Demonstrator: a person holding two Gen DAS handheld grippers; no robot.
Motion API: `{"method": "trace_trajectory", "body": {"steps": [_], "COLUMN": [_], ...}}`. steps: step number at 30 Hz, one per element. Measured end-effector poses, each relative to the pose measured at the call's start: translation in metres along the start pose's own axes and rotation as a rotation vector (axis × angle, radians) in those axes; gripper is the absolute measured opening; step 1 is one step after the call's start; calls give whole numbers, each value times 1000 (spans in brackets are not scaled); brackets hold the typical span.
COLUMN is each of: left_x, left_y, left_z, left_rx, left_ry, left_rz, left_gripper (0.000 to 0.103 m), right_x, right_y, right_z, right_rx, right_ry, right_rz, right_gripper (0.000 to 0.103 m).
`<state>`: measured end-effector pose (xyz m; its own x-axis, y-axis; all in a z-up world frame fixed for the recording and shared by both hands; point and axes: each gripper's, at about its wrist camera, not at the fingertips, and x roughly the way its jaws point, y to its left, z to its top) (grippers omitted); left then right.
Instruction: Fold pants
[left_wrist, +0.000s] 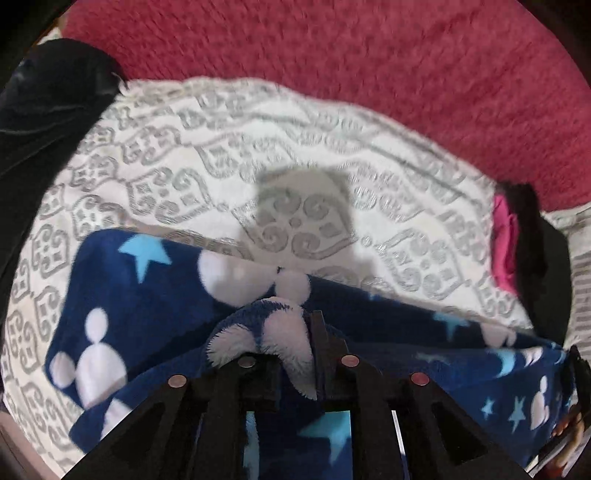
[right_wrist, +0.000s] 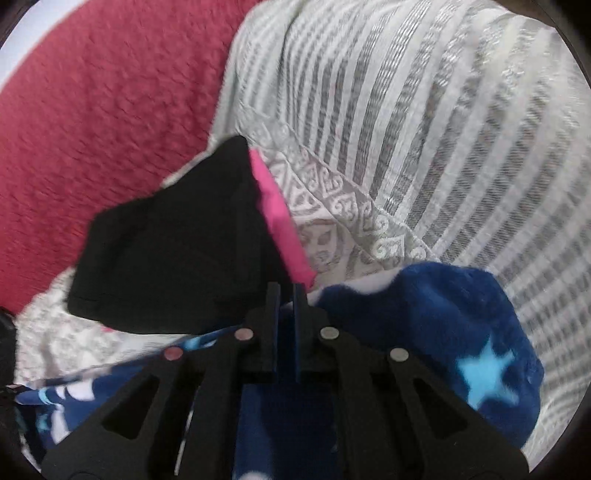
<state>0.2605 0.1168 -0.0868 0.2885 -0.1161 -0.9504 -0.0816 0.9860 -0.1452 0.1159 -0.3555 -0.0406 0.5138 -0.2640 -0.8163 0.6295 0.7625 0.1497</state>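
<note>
The pants are dark blue fleece with white figures and light blue stars. They lie on a white bedspread with a grey pattern. My left gripper is shut on a bunched fold of the pants, with fleece squeezed between the fingers. My right gripper is shut on another edge of the pants, blue cloth showing in the narrow gap between its fingers. The cloth stretches between both grippers. The right gripper shows at the right edge of the left wrist view.
A folded black garment with a pink edge lies on the bedspread just past my right gripper; it also shows in the left wrist view. A red fuzzy blanket lies beyond. A striped white pillow is at right. Dark cloth is at far left.
</note>
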Motion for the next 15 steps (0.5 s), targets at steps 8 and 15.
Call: {"method": "trace_trajectory", "body": {"steps": [8,15], "left_x": [-21,-89], "left_y": [4,8], "left_z": [3,-27], "left_rx": [133,294], "left_ry": [52,-93], "left_rz": [-42,-14], "left_gripper": [21,56], "right_x": [-10,-72], "right_y": [-1,64], "right_z": [-4,-28], "right_rx": [-11,-250], "right_ry": [-17,-148], "right_rz": [-28,33], "right_gripper": [13,44]}}
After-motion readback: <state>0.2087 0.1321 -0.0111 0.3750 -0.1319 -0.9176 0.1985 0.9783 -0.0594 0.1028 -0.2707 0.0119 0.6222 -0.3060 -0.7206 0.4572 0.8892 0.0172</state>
